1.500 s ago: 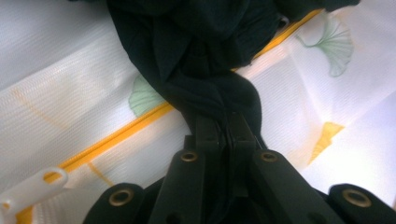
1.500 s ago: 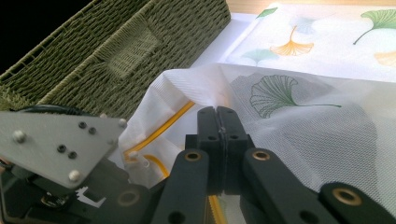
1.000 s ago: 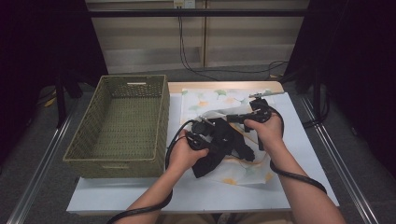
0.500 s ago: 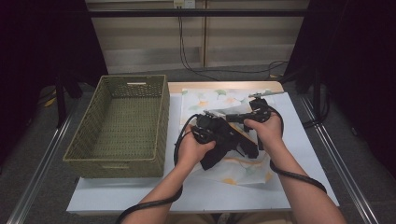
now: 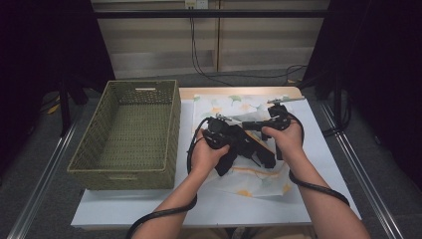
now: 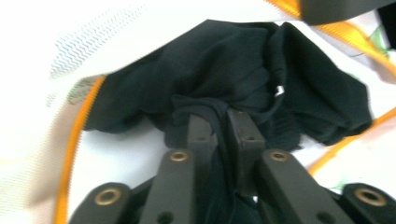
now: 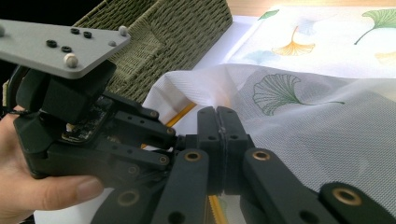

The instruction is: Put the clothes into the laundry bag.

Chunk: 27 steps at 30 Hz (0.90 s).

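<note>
Between my left gripper's (image 6: pixel 219 128) jaws sits a bunched fold of the black garment (image 6: pixel 243 74). Those jaws have just been opening a little, yet they stand close together with the dark fabric pinched and gathered in the narrow gap, so I read them as holding it. Beyond the tips the rest of the garment spreads in a crumpled heap over the white cloth with ginkgo leaves and an orange border (image 6: pixel 56 60).

From the high view, my left hand (image 5: pixel 206 154) wraps its gripper from below and points it toward the right, across the garment (image 5: pixel 249 149). My right hand (image 5: pixel 286 137) grips its tool from the far side and points it back leftward, so the two tools meet nose to nose.

My right gripper (image 7: pixel 218 121) has its jaws pressed flat against each other; I cannot tell whether any cloth is caught between them. Just beyond its tips lies the raised edge of the cloth (image 7: pixel 299 93), with the left gripper's body and grey plate (image 7: pixel 60 46) close at its left.

Behind the left gripper stands the woven green basket (image 5: pixel 129 129), on the white table (image 5: pixel 219 209).
</note>
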{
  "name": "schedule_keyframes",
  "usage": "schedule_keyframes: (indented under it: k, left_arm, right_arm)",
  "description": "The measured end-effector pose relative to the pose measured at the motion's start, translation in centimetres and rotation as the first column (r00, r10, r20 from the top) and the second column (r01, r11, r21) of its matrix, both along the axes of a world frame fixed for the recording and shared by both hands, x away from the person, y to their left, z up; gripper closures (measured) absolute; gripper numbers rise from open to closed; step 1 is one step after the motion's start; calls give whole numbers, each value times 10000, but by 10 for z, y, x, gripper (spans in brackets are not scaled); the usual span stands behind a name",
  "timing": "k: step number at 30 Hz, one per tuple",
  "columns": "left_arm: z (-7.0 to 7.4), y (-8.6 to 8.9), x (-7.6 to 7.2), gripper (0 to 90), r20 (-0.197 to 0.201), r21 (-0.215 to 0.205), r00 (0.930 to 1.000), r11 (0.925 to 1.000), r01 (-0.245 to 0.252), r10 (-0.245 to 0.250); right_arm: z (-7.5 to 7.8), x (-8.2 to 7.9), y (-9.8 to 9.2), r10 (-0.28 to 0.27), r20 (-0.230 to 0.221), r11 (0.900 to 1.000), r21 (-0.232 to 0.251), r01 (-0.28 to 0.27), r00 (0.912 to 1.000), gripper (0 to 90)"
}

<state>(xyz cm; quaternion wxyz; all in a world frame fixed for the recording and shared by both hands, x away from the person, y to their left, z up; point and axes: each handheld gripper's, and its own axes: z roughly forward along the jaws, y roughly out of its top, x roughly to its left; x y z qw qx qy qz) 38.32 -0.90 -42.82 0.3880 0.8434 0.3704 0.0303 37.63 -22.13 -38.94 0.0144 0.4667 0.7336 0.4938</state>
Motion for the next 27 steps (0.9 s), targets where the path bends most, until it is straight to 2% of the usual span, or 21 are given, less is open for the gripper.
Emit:
schedule_keyframes:
  k: [2, 5, 7, 8, 9, 10, 12, 14, 15, 16, 17, 19, 20, 21, 22, 25, 27]
  left_arm:
    - [-2, 1, 0, 753, 29, 92, 10000, 10000, 15, -15]
    - [-4, 2, 0, 564, -19, 215, 10000, 9998, -43, 43]
    - [-3, 5, -2, 505, 48, 526, 9998, 9984, 192, -195]
    - [-3, 5, -3, 472, 125, 341, 9999, 9994, 112, -117]
    - [-2, 6, -4, 430, 105, 447, 9997, 9987, 225, -230]
    - [-2, 7, -5, 384, 56, 302, 9999, 9994, 144, -145]
    - [-2, 8, -7, 299, 18, 298, 9996, 9992, 268, -269]
    - [-2, 9, -10, 245, 46, 580, 9989, 9973, 461, -464]
    - [-2, 9, -12, 230, 87, 682, 9986, 9963, 520, -527]
    - [-3, 8, -14, 212, 67, 616, 9990, 9971, 442, -447]
    - [-3, 11, -14, 191, 109, 1090, 9961, 9904, 856, -873]
    - [-3, 14, -16, 175, 122, 1143, 9960, 9897, 860, -880]
    - [-2, 16, -17, 165, 162, 1567, 9954, 9834, 912, -949]
    - [-2, 16, -19, 160, 174, 1610, 9958, 9832, 861, -901]
    - [-3, 18, -19, 161, 42, 1552, 9946, 9826, 1022, -1041]
    - [-3, 22, -23, 173, -157, 1915, 9926, 9740, 1213, -1205]
    - [-4, 25, -24, 221, -743, 1790, 9904, 9754, 1284, -1167]
  right_arm:
    - [0, 0, 0, 12, -24, 10000, -4, -12, 10000, 900]
    - [0, 0, 1, -10, -21, 10000, -42, 10, 10000, 900]
    - [0, 0, 1, -4, -23, 10000, -52, 4, 10000, 900]
    - [0, 0, 1, -12, -13, 10000, -72, 12, 10000, 900]
    - [0, 0, 1, -5, -20, 10000, -72, 4, 10000, 900]
    - [0, 0, 1, -9, -31, 10000, -69, 9, 10000, 900]
    - [-1, 0, 2, 10, -57, 10000, -77, -10, 10000, 900]
    - [-1, 0, 2, 5, -60, 10000, -98, -6, 10000, 900]
    - [-2, 0, 2, 21, -53, 9999, -99, -22, 10000, 900]
    - [-2, 0, 2, 19, -61, 9999, -101, -20, 10000, 900]
    - [-1, 0, 2, 23, -71, 9999, -101, -24, 10000, 900]
    - [-1, 0, 2, 19, -68, 9999, -120, -20, 10000, 900]
    - [-1, 0, 2, 3, -71, 9999, -123, -4, 10000, 900]
    - [-1, 0, 2, -18, -69, 9999, -142, 17, 10000, 900]
    - [-1, 0, 2, -17, -70, 9999, -147, 16, 10000, 900]
    - [-1, 0, 2, -11, -69, 9999, -167, 10, 10000, 900]
    - [-1, 0, 2, -22, -64, 9998, -176, 21, 10000, 900]
